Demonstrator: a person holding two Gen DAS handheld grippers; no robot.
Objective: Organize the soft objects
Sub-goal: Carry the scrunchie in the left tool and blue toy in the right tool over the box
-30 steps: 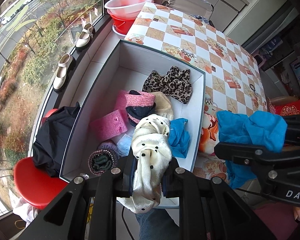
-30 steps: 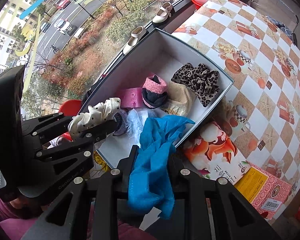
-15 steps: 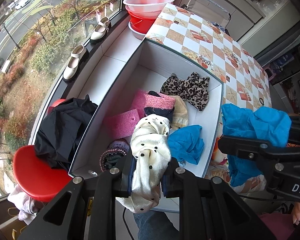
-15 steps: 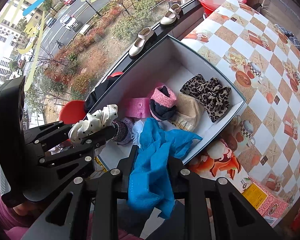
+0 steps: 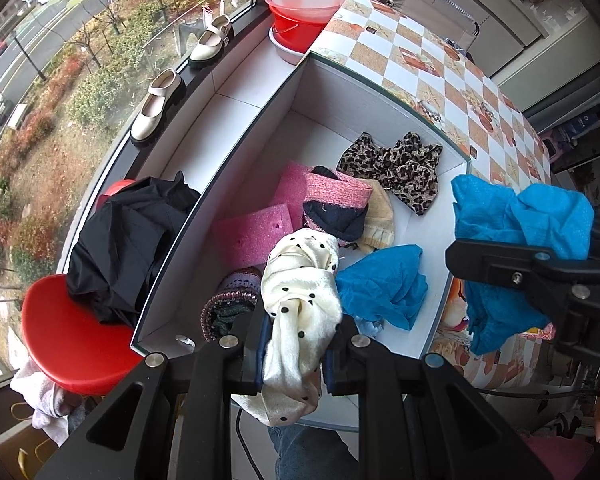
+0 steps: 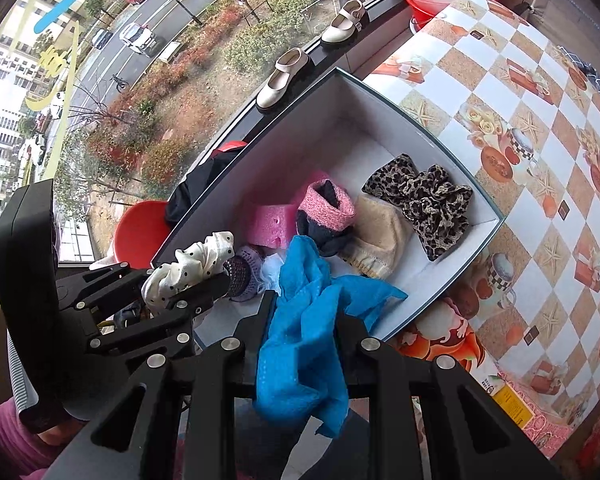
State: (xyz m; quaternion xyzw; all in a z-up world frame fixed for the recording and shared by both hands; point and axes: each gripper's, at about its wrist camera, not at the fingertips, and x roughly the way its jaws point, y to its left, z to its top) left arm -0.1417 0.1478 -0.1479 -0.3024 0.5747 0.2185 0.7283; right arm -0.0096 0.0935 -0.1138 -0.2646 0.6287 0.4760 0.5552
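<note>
Both jaws pinched limp, light cloth: our left gripper (image 5: 296,344) a cream polka-dot scarf (image 5: 300,292), our right gripper (image 6: 304,344) a blue mesh cloth (image 6: 304,320); we judged mid-bunch holds safest.

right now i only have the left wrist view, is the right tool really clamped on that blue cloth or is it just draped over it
Observer: Clamped. In the right wrist view the blue cloth runs between the right tool's closed fingers and hangs out below them.
Operator: ok whats on the table behind that tool, its blocking me
Observer: A yellow carton lies near the edge of the checked tablecloth, off the near corner of the white box.
Operator: and how does my own tool look from outside
Observer: The left tool is shut on the dotted cream cloth, which bunches out past its tips right beside the purple knit piece.
</note>
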